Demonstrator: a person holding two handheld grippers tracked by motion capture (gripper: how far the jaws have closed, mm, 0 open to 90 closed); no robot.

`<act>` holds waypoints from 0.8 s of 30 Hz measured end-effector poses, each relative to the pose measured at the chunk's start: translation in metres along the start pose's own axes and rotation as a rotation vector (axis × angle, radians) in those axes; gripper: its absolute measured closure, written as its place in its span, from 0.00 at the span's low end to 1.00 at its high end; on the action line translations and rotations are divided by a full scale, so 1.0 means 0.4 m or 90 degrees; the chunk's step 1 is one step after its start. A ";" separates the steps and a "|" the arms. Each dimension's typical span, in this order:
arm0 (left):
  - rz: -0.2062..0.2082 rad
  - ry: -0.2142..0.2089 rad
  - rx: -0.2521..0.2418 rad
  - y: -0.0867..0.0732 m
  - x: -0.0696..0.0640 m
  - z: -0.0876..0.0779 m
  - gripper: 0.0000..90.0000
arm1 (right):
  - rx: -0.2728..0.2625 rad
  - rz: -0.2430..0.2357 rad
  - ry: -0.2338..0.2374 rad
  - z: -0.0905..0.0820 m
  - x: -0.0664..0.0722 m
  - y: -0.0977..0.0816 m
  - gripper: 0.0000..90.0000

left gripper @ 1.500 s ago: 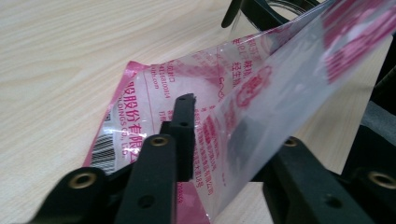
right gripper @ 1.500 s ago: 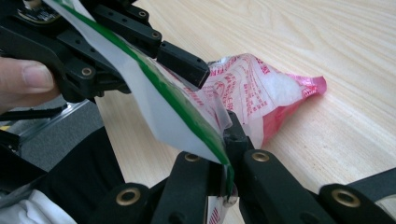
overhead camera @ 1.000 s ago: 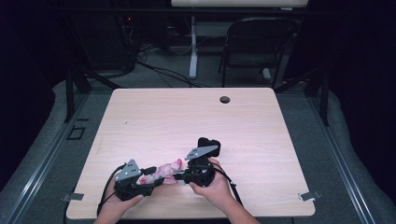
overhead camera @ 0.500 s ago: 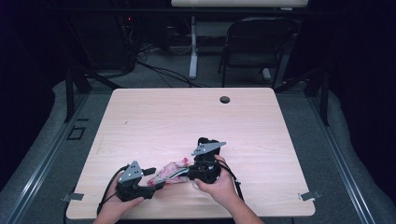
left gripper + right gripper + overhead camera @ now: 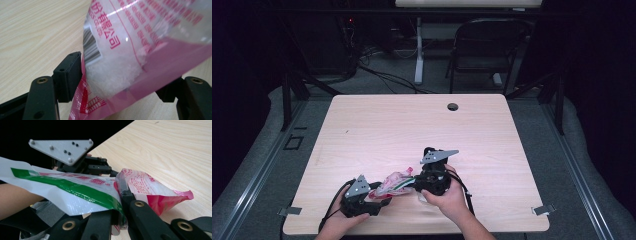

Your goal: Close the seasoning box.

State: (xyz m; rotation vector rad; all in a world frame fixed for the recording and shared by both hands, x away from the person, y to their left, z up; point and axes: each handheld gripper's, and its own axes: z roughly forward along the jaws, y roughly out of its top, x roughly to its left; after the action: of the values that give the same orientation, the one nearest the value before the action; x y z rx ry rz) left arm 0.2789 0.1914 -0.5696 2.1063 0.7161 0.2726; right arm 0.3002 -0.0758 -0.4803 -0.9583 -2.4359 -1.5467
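Since the earlier frame the right gripper [image 5: 414, 183] has dropped lower over the bag and swung its grey plate round; left gripper [image 5: 379, 196] barely shifted, its fingers have just been opening and now stand wide, with the bag [image 5: 140, 50] between them; left pad sits against the film, right one looks just clear, so no real pinch. Right gripper fingers [image 5: 126, 195] are clamped tight on the bag's green-striped edge. Bag lies low over the near edge of the worktop [image 5: 412, 125], strung between both grippers. Handling guess: light, floppy, slick film, white granules inside shift the weight, sags if held at one end. Grab the flat seam or edge, not the belly. Looks: clear plastic, pink-red print, barcode, green band
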 end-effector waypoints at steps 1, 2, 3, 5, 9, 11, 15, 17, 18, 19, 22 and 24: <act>0.001 0.000 -0.001 0.000 -0.001 0.001 0.35 | 0.000 -0.003 0.001 -0.004 0.000 0.002 1.00; 0.001 0.001 0.000 0.000 -0.003 0.002 0.35 | -0.005 -0.001 0.001 -0.005 0.001 0.003 1.00; 0.002 0.003 0.000 0.001 -0.003 0.003 0.35 | -0.008 0.003 0.003 -0.006 0.002 0.003 1.00; 0.002 0.005 0.004 -0.001 -0.003 0.007 0.35 | -0.011 0.004 0.003 -0.008 0.003 0.003 1.00; -0.006 0.009 0.012 -0.007 -0.003 0.019 0.35 | -0.011 0.005 0.005 -0.012 0.005 0.005 1.00; -0.006 0.013 0.016 -0.007 -0.003 0.021 0.35 | -0.012 0.002 0.008 -0.014 0.007 0.007 1.00; -0.010 0.011 0.008 -0.007 -0.004 0.025 0.35 | -0.017 0.002 0.016 -0.018 0.012 0.010 1.00; -0.008 0.007 0.004 -0.007 -0.005 0.028 0.35 | -0.019 0.004 0.019 -0.018 0.013 0.010 1.00; -0.008 0.008 0.005 -0.007 -0.006 0.029 0.35 | -0.020 0.005 0.020 -0.018 0.014 0.010 1.00; -0.006 0.010 0.005 -0.007 -0.008 0.031 0.36 | -0.021 0.005 0.020 -0.017 0.014 0.010 1.00; -0.005 0.013 0.004 -0.008 -0.013 0.036 0.40 | -0.022 0.002 0.021 -0.018 0.017 0.011 1.00; -0.004 0.018 0.005 -0.008 -0.013 0.037 0.46 | -0.022 0.002 0.022 -0.018 0.019 0.011 1.00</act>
State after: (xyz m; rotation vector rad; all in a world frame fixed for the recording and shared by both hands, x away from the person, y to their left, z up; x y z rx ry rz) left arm 0.2797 0.1799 -0.5806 2.1105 0.7419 0.2976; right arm 0.2949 -0.0774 -0.4703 -0.9324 -2.3907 -1.5947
